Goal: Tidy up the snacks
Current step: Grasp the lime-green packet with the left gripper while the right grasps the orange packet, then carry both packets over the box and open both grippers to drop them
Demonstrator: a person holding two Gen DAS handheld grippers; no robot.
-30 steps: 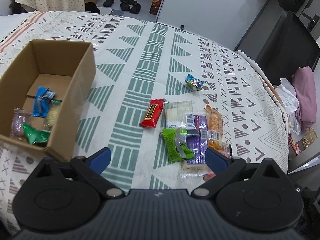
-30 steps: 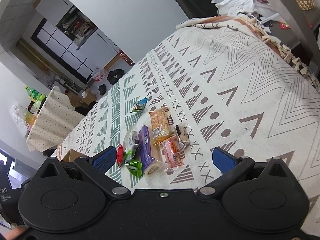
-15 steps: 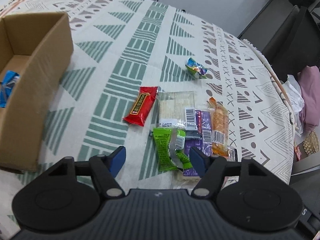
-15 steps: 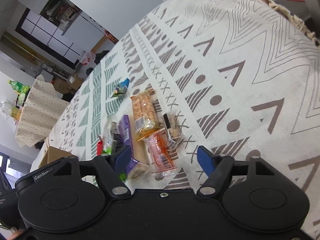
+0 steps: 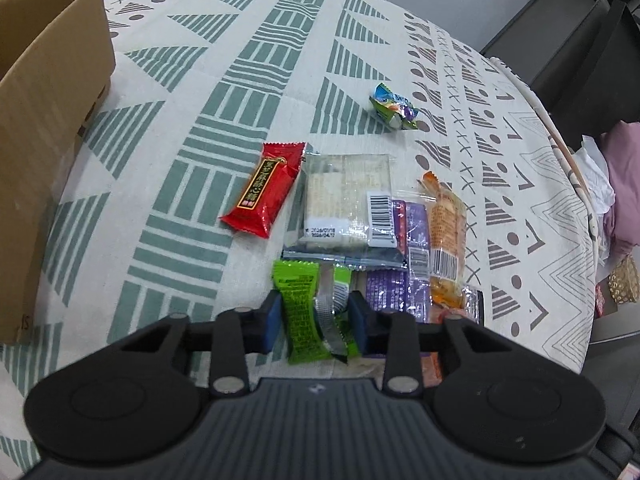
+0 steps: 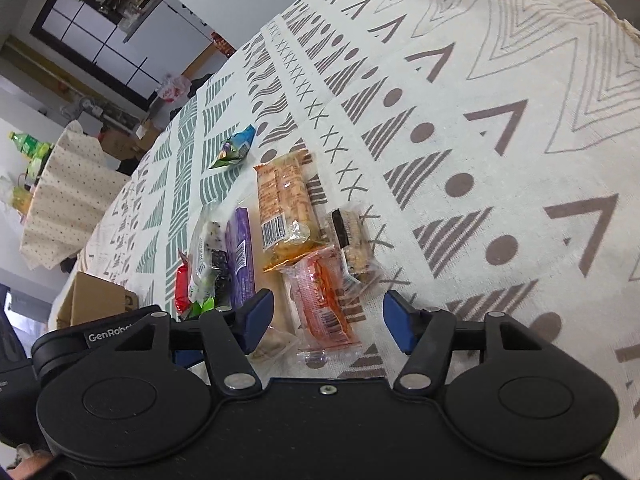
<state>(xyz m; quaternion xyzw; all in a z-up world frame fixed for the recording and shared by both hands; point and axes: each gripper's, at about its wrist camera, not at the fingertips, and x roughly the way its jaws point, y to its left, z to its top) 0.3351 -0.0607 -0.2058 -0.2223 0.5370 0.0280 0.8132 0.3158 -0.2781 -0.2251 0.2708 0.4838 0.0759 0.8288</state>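
Several snack packets lie in a cluster on the patterned tablecloth (image 5: 248, 80). My left gripper (image 5: 315, 320) points down at a green snack packet (image 5: 300, 304), its jaws closing with both blue pads against the packet's sides. My right gripper (image 6: 328, 320) has its jaws closing around a clear red-orange packet (image 6: 324, 300), with gaps still on both sides. Beyond lie a red packet (image 5: 266, 188), a clear cracker packet (image 5: 346, 200), a purple packet (image 5: 400, 280), an orange biscuit packet (image 6: 286, 208) and a blue-green candy (image 5: 394, 108). The cardboard box (image 5: 52, 120) stands at the left.
A small dark sandwich biscuit (image 6: 352, 244) lies right of the red-orange packet. The table edge curves away at the right, with a pink cloth (image 5: 624, 184) and a wicker basket (image 5: 622, 280) beyond it. A dotted-cloth table (image 6: 68, 200) stands in the background.
Both grippers came down toward the snack cluster and their jaws narrowed. The left jaws closed onto the green packet. The right jaws now bracket the red-orange packet.
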